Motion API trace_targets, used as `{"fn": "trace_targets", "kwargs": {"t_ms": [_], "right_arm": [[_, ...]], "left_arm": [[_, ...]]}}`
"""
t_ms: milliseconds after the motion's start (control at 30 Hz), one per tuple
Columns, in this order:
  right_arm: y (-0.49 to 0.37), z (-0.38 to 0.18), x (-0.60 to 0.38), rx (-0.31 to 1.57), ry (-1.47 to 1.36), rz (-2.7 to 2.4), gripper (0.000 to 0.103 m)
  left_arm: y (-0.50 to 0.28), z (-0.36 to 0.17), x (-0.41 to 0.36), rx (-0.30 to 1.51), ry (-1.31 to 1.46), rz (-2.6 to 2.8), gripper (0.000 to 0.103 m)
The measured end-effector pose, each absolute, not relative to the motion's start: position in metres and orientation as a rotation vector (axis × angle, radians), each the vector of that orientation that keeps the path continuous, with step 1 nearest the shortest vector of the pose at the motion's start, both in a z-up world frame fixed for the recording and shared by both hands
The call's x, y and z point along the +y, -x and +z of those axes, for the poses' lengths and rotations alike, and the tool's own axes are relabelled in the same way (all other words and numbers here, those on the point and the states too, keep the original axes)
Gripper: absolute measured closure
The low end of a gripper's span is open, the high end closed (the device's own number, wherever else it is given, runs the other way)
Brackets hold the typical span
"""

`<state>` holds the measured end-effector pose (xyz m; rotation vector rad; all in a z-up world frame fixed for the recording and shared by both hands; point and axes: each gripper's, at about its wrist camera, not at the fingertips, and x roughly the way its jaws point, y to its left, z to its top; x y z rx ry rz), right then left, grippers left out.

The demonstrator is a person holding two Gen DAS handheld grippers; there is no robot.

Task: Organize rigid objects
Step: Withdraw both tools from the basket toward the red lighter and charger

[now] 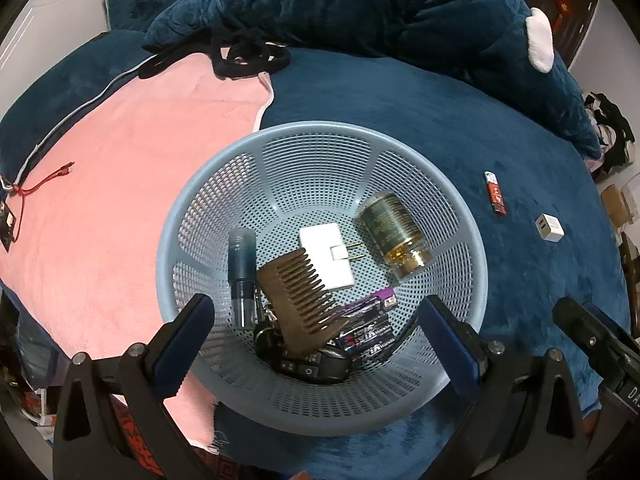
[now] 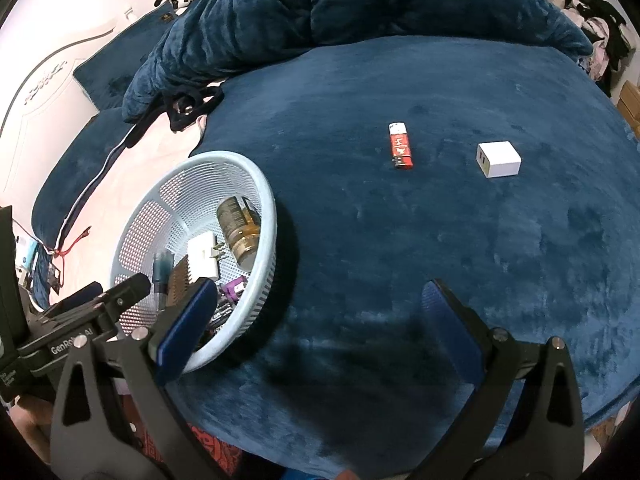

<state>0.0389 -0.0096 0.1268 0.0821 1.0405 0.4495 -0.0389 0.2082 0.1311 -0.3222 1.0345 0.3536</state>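
Your left gripper (image 1: pixel 316 328) hangs over the near rim of the pale blue basket (image 1: pixel 208 184), jaws spread wide, nothing between them. Your right gripper (image 2: pixel 320 320) hovers above bare blue plush blanket (image 2: pixel 440 260), jaws likewise spread and empty; the basket sits just beside its left finger.

Readable writing: "GenRobot AI" on the left gripper's body as seen from the right wrist view. The battery pack (image 1: pixel 370 330) carries white lettering, too small to read for certain. The lighter's print cannot be made out.

In the basket: a wooden comb (image 1: pixel 304 300) lying across the middle, touching a white plug adapter (image 1: pixel 326 256) with its prongs pointing toward a gold-capped green bottle (image 1: pixel 394 236) resting on its side against the wall. A dark blue tube (image 1: pixel 243 276) leans at the left. A black remote (image 1: pixel 308 366) sits under the comb, beside the purple-topped battery pack.

Still out on the blanket: a red lighter (image 2: pixel 400 146) and a white charger cube (image 2: pixel 499 159), near each other, well apart from the basket.

Around: pink towel (image 1: pixel 120 200) under the basket's left side, a red cable (image 1: pixel 44 180) at its far edge, a bunched blue quilt (image 1: pixel 360 12) behind.
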Motion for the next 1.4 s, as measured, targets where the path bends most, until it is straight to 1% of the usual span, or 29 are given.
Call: {"fn": "trace_targets", "kwargs": {"t_ms": [1400], "right_arm": [[-0.052,0.119,-0.059,1.062,-0.154,0.409,0.0]], "left_arm": [[0.014,0.129,0.158,1.064,0.236,0.297,0.001]]}}
